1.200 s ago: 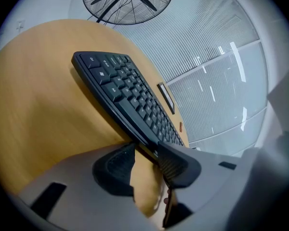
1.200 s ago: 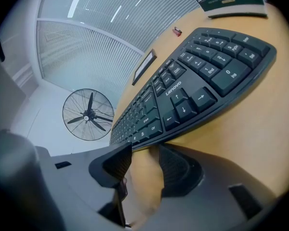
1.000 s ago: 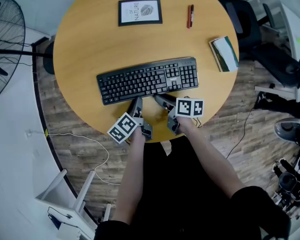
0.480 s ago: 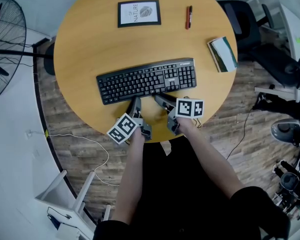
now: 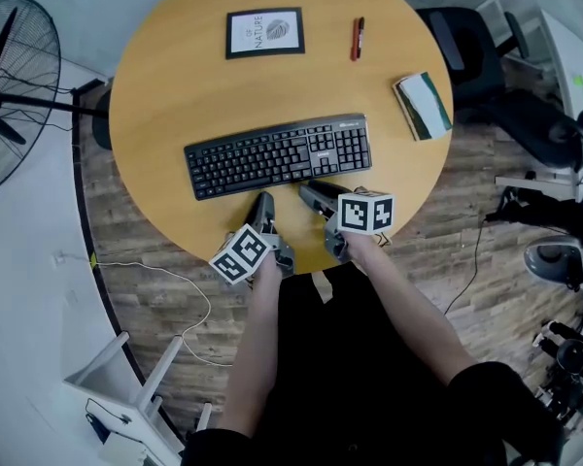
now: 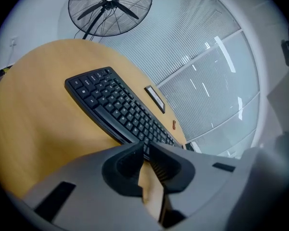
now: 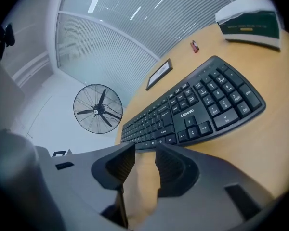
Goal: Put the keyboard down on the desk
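Note:
The black keyboard (image 5: 277, 155) lies flat on the round wooden table (image 5: 223, 85), free of both grippers. My left gripper (image 5: 263, 200) hovers just short of its near edge, left of centre. In the left gripper view the left gripper (image 6: 145, 148) has just been closing: only a narrow slit remains and nothing is in it, with the keyboard (image 6: 118, 109) beyond the tips. My right gripper (image 5: 311, 190) hangs near the same edge, right of centre. In the right gripper view the right gripper (image 7: 145, 150) has also been closing, a clear empty gap still showing before the keyboard (image 7: 197, 109).
A framed print (image 5: 263, 32) and a red pen (image 5: 356, 38) lie at the table's far side, and a book (image 5: 423, 105) at its right edge. A standing fan (image 5: 15, 95) is on the left, an office chair (image 5: 466, 47) on the right.
Both grippers have drawn slightly up and back from the keyboard's near edge. The keyboard stays flat on the table.

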Tool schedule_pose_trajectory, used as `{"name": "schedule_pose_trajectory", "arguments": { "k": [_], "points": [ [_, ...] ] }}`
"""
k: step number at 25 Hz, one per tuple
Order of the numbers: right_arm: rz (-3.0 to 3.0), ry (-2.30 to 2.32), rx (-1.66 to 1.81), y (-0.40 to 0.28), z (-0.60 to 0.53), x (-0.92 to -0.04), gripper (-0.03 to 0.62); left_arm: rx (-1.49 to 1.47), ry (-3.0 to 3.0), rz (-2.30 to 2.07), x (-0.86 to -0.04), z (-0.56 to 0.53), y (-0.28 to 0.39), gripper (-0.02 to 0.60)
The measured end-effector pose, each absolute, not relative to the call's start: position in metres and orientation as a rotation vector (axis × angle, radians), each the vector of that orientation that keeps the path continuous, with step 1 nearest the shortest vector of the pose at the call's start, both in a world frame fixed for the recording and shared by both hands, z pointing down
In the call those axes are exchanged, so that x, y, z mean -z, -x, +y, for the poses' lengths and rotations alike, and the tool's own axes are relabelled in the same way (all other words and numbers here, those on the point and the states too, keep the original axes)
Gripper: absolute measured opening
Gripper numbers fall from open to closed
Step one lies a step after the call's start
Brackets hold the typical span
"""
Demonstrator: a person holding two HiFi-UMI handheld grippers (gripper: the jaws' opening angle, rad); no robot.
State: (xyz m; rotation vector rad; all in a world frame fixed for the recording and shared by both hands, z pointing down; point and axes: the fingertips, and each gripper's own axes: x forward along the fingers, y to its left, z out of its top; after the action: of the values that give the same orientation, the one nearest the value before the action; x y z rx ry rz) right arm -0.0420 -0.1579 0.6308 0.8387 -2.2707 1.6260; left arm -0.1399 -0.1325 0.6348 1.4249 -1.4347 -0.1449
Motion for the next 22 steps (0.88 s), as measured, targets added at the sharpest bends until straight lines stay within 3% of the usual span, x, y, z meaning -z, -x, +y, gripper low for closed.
{"name": "schedule_pose_trajectory", "arguments": {
  "k": [22],
  "points": [
    [-2.506, -0.703, -1.369, -0.023, -0.118, -0.565, 0.061, 0.107, -1.651, -1.637, -0.554, -0.082, 0.066, 0.000]
  ]
}}
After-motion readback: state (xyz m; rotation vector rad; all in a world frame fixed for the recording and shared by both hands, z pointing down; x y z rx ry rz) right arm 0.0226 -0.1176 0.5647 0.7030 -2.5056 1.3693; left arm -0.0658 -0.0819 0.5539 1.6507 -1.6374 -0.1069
